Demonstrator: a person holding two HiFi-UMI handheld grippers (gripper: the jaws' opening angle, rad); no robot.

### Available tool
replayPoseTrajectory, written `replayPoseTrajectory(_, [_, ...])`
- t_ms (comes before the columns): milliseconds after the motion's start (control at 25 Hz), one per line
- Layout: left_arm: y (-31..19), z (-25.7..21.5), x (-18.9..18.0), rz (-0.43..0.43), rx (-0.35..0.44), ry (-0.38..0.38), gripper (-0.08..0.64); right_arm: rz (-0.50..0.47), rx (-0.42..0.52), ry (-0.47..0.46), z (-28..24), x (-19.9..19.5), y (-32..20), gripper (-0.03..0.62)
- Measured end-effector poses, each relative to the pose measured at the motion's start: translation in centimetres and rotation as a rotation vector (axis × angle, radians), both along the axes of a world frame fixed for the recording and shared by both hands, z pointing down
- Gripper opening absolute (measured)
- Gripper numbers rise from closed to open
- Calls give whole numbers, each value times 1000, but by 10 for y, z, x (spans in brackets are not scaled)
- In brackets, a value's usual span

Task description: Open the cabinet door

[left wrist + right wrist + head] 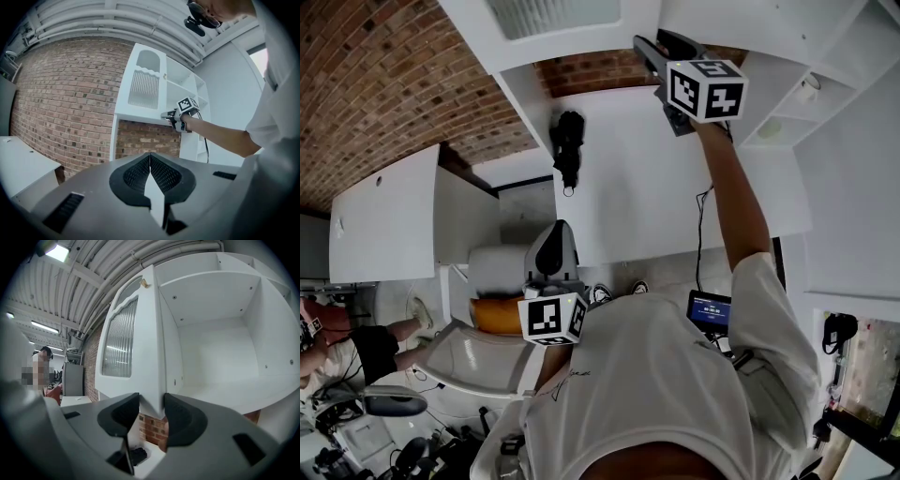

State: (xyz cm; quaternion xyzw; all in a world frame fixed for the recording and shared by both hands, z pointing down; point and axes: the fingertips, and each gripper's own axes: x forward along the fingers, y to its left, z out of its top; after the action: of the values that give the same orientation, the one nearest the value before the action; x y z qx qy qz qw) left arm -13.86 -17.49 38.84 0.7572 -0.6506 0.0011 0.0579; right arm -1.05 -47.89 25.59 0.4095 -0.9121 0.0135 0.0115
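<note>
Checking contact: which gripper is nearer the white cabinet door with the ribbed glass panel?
Right. The right gripper grips the lower corner of the white cabinet door; the left gripper, shut, sits back at the person's chest.

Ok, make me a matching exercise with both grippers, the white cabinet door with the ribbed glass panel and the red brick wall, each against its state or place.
1 left gripper
2 right gripper
3 white cabinet door with ribbed glass panel
4 red brick wall

A swung open
B behind the white cabinet
C jaws together, empty
D jaws clamping the door's corner

Pairs: 1-C, 2-D, 3-A, 4-B
</note>
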Motion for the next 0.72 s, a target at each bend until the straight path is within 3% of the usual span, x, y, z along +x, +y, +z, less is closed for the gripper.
replayPoseTrajectory(720, [8, 0, 8, 35, 7, 9, 15, -32, 6, 3, 2, 8, 30, 135])
